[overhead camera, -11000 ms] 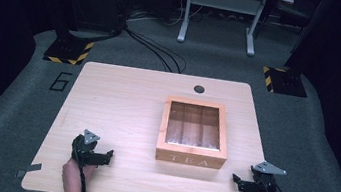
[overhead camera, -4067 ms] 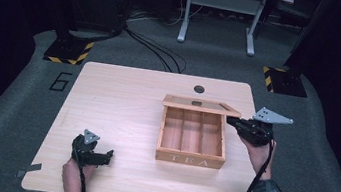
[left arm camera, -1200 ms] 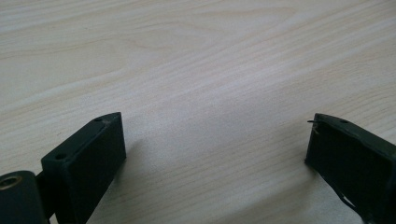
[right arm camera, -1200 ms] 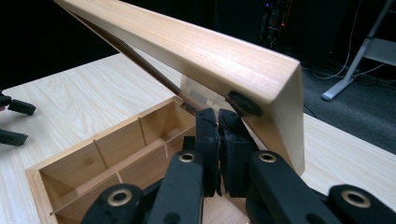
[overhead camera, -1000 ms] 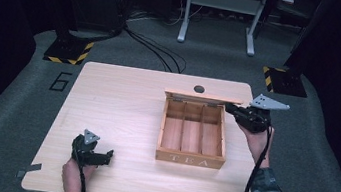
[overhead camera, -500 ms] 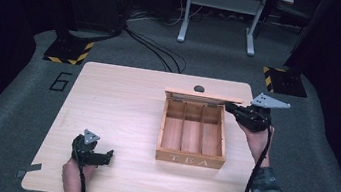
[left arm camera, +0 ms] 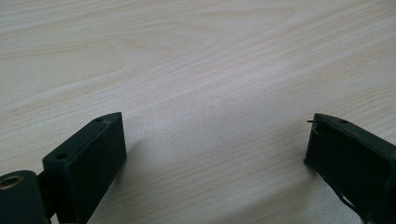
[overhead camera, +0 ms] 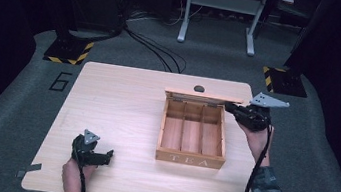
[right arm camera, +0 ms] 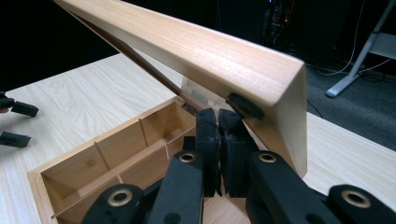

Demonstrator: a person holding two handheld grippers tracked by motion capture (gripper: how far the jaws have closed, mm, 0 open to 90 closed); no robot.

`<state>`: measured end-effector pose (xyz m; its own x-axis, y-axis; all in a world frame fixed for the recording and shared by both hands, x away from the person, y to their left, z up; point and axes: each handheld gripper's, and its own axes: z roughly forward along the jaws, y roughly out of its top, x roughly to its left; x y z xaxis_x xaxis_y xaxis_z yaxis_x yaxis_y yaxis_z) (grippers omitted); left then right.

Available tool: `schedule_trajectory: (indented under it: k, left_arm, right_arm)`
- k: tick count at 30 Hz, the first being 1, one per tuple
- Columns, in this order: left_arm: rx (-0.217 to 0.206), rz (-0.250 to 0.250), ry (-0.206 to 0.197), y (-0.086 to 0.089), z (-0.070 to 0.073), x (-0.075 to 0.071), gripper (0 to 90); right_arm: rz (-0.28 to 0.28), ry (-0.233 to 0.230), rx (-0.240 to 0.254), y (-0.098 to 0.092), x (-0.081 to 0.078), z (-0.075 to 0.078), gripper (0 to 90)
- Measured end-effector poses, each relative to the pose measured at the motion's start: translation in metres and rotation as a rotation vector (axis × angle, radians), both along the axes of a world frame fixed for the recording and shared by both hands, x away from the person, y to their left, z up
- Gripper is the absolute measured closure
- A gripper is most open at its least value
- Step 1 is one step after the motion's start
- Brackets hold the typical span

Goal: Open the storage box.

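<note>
A wooden box marked TEA (overhead camera: 190,159) stands right of the table's middle, its three compartments empty. Its lid (overhead camera: 204,95) is raised on the far-edge hinges and stands steeply. My right gripper (overhead camera: 230,107) sits at the box's far right corner. In the right gripper view its jaws are shut (right arm camera: 218,121) with nothing between them, tips under the tilted lid (right arm camera: 187,51) and touching its underside above the open box (right arm camera: 116,154). My left gripper (overhead camera: 108,156) rests near the front left of the table, open (left arm camera: 215,149) over bare wood.
A small dark round object (overhead camera: 199,88) lies on the light wooden table (overhead camera: 122,104) just behind the lid. Cables, a metal stand and hazard-striped bases are on the floor beyond the far edge.
The box was closed and my right gripper sat at the front right; it has since moved to the lid and raised it. Over the last second almost nothing moved. The left gripper stayed put.
</note>
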<state>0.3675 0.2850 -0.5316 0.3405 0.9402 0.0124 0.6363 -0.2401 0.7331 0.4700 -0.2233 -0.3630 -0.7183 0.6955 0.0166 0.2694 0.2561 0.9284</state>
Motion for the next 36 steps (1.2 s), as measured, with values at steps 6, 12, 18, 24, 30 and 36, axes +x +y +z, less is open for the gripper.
schedule_trajectory:
  k: [6, 12, 18, 24, 30, 36]
  left_arm:
    - [0.0, 0.0, 0.0, 0.0, 0.0, 0.0, 4.7]
    - [0.0, 0.0, 0.0, 0.0, 0.0, 0.0, 4.7]
    - [0.0, 0.0, 0.0, 0.0001, 0.0, 0.0, 4.7]
    - [0.0, 0.0, 0.0, 0.0001, 0.0, 0.0, 4.7]
    - [-0.001, 0.0, 0.0, 0.0001, 0.0, 0.0001, 4.7]
    - [-0.001, 0.0, 0.0, 0.0001, 0.0, 0.0001, 4.7]
  right_arm:
    - [-0.001, 0.003, -0.001, -0.0003, -0.0015, 0.0, 86.8]
    - [-0.001, 0.0, 0.006, -0.0015, -0.0016, 0.0003, 86.8]
    - [-0.003, 0.003, 0.004, -0.0012, -0.0011, 0.0012, 86.9]
    - [0.0, -0.003, -0.006, -0.001, -0.0003, 0.0021, 86.8]
    - [-0.001, 0.0, -0.008, -0.0008, -0.0006, 0.0023, 86.8]
    - [0.0, -0.002, -0.011, -0.001, -0.001, 0.0018, 86.9]
